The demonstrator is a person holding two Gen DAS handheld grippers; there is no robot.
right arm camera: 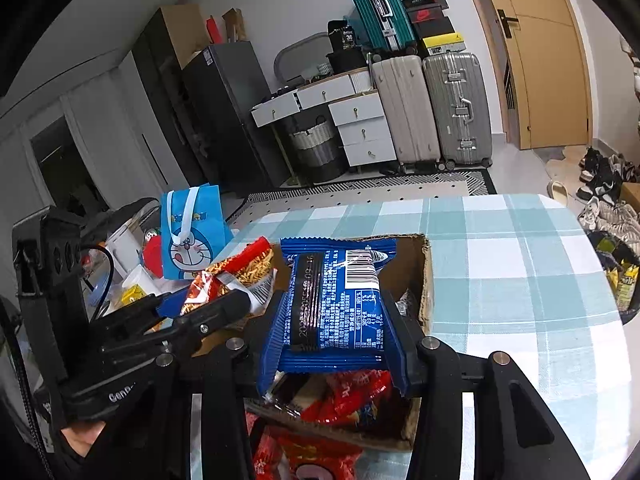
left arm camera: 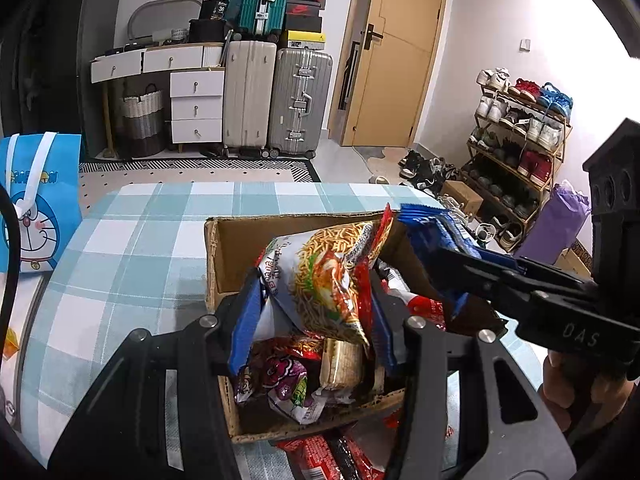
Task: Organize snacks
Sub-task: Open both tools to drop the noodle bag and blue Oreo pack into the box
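Snacks sit piled in an open box [left arm camera: 224, 248] on the checked tablecloth [left arm camera: 132, 240], w/ a few more red packs [left arm camera: 320, 456] on the cloth just in front of the box.

Left wrist view: our left gripper [left arm camera: 312, 320] is clamped on a noodle bag [left arm camera: 324, 280], blue pads pressing both sides; the bag is tilted, held over the box w/ its lower end among the other packs. Under it in the box we see a purple pack [left arm camera: 280, 380] and a beige wafer pack [left arm camera: 340, 368]. From the right our right gripper [left arm camera: 444, 264] reaches in, closed on a blue pack [left arm camera: 424, 228] at the box's far right corner, above the rim. A hand [left arm camera: 576, 392] shows under that tool. At far left a blue cartoon bag [left arm camera: 36, 200] stands at the table edge. Behind: suitcases, a white drawer unit, a door, a shoe rack.

Right wrist view: our right gripper [right arm camera: 336, 320] grips the blue pack [right arm camera: 336, 300] by its sides, back label and barcode facing us, held upright over the box [right arm camera: 424, 272]. Below it red packs [right arm camera: 352, 396] lie in the box; another red pack [right arm camera: 304, 456] lies on the cloth [right arm camera: 500, 280] in front. At left our left gripper [right arm camera: 224, 300] holds the noodle bag [right arm camera: 244, 268] just beside the blue pack; we can't tell if the two touch. The cartoon bag [right arm camera: 188, 232] stands behind it.
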